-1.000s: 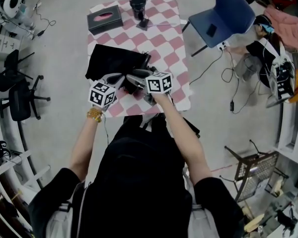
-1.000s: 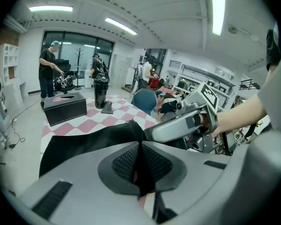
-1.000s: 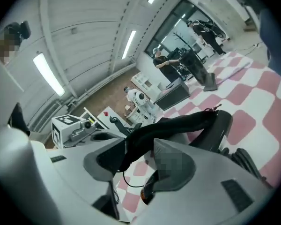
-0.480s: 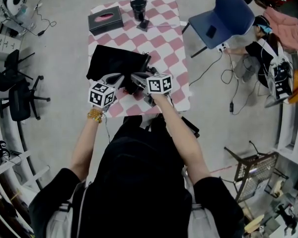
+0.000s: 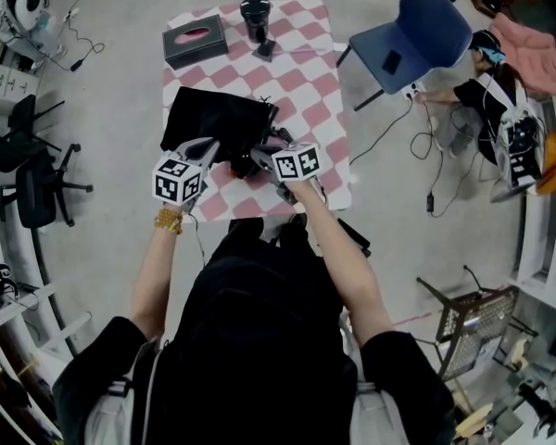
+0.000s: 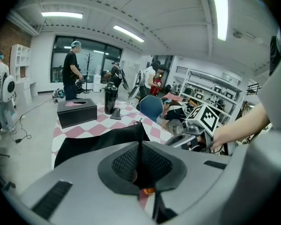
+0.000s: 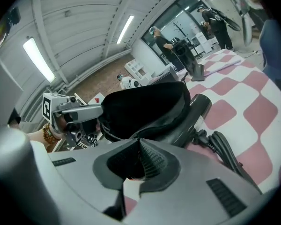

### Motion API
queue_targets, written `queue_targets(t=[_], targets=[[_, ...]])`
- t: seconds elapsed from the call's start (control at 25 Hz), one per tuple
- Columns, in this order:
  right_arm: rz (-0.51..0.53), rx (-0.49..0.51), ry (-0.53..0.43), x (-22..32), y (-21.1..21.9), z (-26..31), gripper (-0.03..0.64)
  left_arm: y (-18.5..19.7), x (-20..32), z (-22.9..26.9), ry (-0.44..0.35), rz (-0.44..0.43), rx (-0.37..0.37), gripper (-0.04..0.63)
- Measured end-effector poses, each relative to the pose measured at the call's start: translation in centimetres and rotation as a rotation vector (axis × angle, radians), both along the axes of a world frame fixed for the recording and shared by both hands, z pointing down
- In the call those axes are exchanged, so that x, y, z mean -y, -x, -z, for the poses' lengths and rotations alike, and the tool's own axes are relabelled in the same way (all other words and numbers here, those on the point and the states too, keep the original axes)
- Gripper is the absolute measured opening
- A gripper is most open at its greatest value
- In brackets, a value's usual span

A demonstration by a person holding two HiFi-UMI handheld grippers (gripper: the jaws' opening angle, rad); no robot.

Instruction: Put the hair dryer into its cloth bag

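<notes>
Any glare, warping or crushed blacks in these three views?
Head view: sharp, evenly lit, but the cloth bag reads as flat black. Left gripper view: strong fisheye bend, ceiling light blown out. Right gripper view: same warp, dark vignetted corners.

The right gripper [image 5: 258, 154] has dipped, and its jaws, wide apart a second ago, have just closed, their tips meeting right at the rim of the cloth bag [image 5: 213, 117]. The left gripper [image 5: 209, 145] has drawn away from them, leftward.
</notes>
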State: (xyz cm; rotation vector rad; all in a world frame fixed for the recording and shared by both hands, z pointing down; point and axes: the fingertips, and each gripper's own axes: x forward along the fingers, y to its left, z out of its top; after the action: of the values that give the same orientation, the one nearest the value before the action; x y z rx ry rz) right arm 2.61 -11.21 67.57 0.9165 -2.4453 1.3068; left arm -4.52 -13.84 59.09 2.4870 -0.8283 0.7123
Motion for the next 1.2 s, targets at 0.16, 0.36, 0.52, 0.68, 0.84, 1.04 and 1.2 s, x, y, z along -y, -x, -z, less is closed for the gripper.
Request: queue_targets(t=[0.16, 0.36, 0.52, 0.68, 0.84, 1.04, 1.2], targets=[[0.097, -0.122, -0.13, -0.9, 0.0, -0.2, 0.028, 0.0, -0.8, -0.6, 0.015, 0.01, 0.01, 0.029], [0.352, -0.452, -0.296, -3.2, -2.8, -2.6, 0.223, 0.5, -0.6, -0.7, 0.021, 0.044, 0.005, 0.029], [0.545, -0.596, -0.277, -5.5, -3.0, -7.1, 0.256, 1.0, -0.7, -0.7, 0.023, 0.071, 0.006, 0.029], [0.598, -0.714, -0.259, -5.2, -2.3, -9.8, 0.259, 1.1, -0.8, -1.1, 0.034, 0.083, 0.009, 0.029], [0.596, -0.784, -0.254, -4.0, -1.5, -11.4, 0.259, 1.0, -1.0, -1.4, 0.035, 0.09, 0.022, 0.029], [0.594, -0.734, -0.179, -4.2, -2.0, -11.0, 0.21, 1.2, -1.4, -2.1, 0.037, 0.098, 0.041, 0.029], [0.642, -0.72, -0.149, -6.1, -4.2, -10.5, 0.189, 1.3, -1.5, -2.8, 0.042, 0.095, 0.067, 0.029]])
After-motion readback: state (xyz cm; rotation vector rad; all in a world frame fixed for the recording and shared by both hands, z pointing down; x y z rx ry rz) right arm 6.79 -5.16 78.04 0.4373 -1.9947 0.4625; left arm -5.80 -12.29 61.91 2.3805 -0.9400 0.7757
